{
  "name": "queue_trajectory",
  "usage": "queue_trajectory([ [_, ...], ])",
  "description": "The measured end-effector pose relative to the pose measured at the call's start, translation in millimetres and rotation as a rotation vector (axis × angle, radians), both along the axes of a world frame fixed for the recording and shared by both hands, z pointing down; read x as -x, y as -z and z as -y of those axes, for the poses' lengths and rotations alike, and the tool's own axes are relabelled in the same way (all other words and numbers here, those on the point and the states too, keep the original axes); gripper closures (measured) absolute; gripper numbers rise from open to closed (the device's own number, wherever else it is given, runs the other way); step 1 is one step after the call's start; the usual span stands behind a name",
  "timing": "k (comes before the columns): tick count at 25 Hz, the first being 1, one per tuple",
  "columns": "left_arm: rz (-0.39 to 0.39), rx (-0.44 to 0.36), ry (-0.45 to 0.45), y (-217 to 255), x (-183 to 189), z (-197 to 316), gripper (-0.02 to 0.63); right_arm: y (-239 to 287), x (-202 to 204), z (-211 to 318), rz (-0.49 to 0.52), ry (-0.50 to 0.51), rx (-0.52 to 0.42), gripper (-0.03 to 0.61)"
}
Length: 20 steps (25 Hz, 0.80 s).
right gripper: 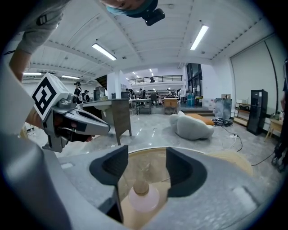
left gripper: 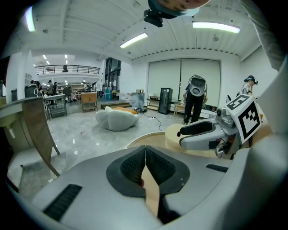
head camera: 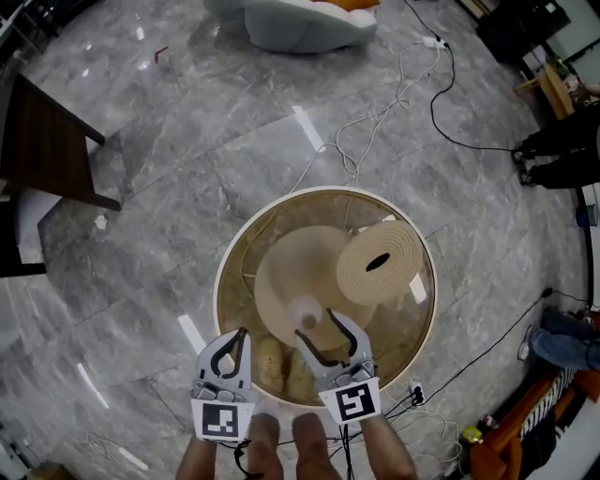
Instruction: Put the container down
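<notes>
On the round glass table (head camera: 221, 281) stands the container (head camera: 305, 313), a small clear pinkish bottle with a cork stopper. My right gripper (head camera: 316, 326) is right at it with its jaws wide apart. In the right gripper view the bottle (right gripper: 141, 196) sits low between the two pads (right gripper: 180, 173), and neither pad touches it. My left gripper (head camera: 240, 335) hovers at the table's near edge, left of the bottle, with its pads (left gripper: 135, 167) pressed together and nothing in them. Each gripper shows in the other's view: the right gripper (left gripper: 202, 134) and the left gripper (right gripper: 78, 120).
A coiled woven mat (head camera: 380, 262) lies on the table to the right of the bottle, over a beige cone-shaped base (head camera: 291, 267) seen through the glass. Cables (head camera: 375, 112) run across the grey floor. A bean bag (head camera: 291, 23), a dark wooden table (head camera: 47, 141) and a person's legs (head camera: 562, 150) stand around.
</notes>
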<state>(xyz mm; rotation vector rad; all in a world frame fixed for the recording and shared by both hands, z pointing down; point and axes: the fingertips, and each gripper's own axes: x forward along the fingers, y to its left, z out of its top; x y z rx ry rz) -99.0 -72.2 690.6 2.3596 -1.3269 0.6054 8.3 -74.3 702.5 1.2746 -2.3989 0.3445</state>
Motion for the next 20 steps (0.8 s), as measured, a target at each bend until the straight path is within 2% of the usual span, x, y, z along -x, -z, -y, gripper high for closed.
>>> queue_trajectory([
  [10,-0.001,-0.086,-0.006,121,-3,11,0.594,124,-19,19,0.008,-0.063,-0.078,0.351],
  [16,0.003,-0.171,-0.026,202,-9,20,0.594,202,-34,30,0.017,-0.092,-0.106,0.383],
  [20,0.039,-0.236,-0.068,258,-16,36,0.594,263,-47,43,0.039,-0.124,-0.123,0.394],
])
